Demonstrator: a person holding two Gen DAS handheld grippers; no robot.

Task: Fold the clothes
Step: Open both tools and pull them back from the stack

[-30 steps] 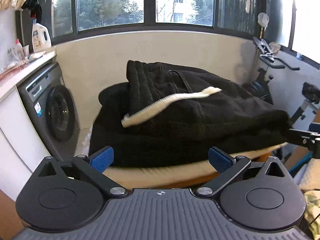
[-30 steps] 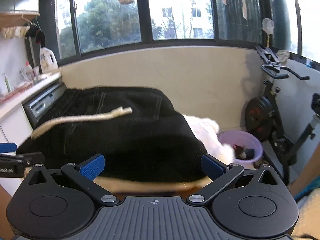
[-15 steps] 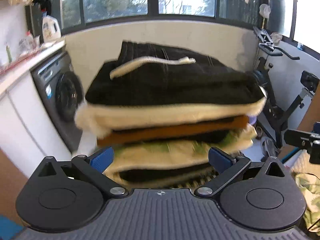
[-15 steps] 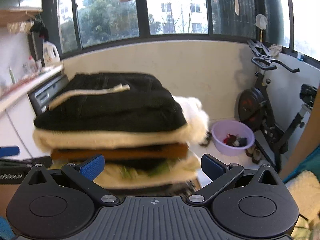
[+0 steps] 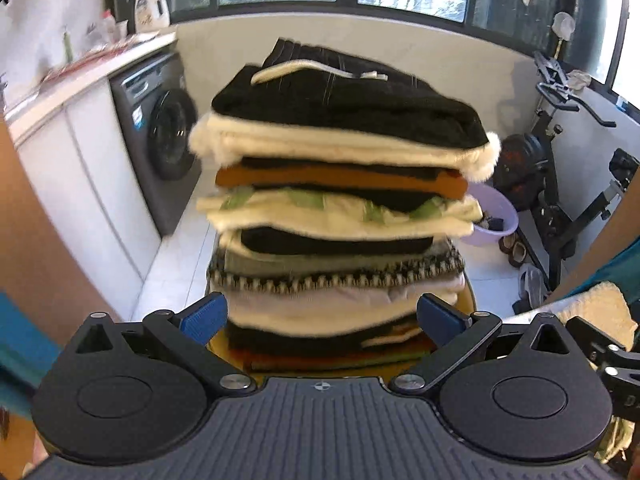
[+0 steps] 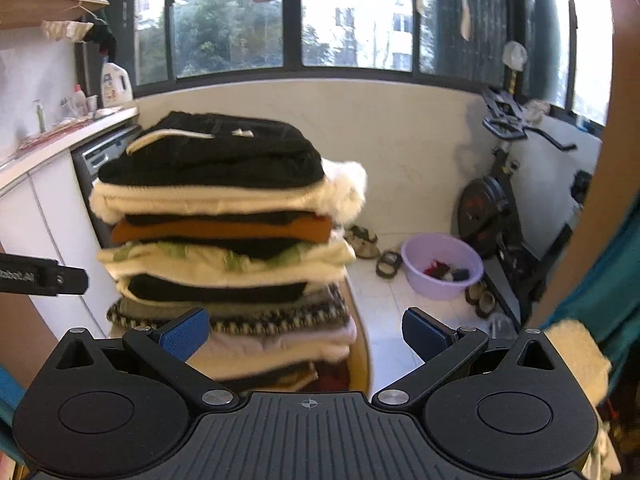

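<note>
Your left tool point(image 5: 322, 316) and right tool point(image 6: 305, 332) both have their blue pads spread wide and grip nothing. The stack of folded clothes point(image 5: 340, 216) stands straight ahead of your left tool and left of centre for your right one. A black garment point(image 5: 344, 104) with a pale drawstring tops it. A washing machine point(image 5: 160, 136) sits far left, a purple basin point(image 6: 442, 266) on the floor right.

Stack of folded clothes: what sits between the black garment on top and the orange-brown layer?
A fluffy cream-white garment lies between the black garment and the orange-brown layer; both wrist views show it.
</note>
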